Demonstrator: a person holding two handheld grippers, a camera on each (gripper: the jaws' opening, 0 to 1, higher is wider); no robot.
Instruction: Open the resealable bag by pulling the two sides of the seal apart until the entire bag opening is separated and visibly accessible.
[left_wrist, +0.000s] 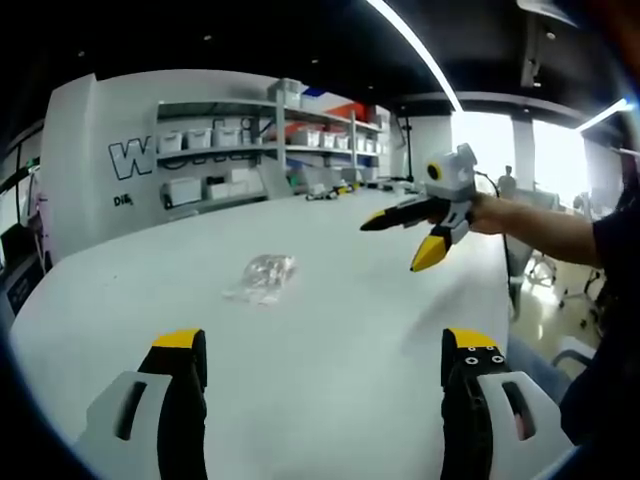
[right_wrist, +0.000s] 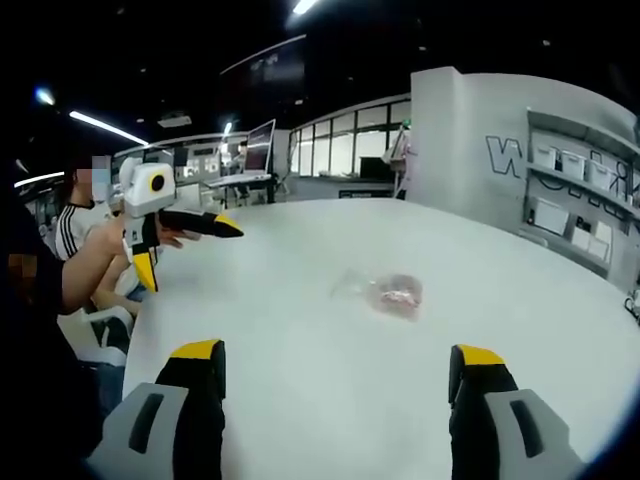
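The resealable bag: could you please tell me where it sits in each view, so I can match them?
Left gripper view: the resealable bag lies left of centre on the white table.
Right gripper view: it lies right of centre, at mid-height.
Shared landmark: the wall shelving.

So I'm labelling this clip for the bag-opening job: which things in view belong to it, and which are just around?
Job:
- resealable bag
- left gripper, open
- right gripper, open

Around:
- white table
- shelves of bins
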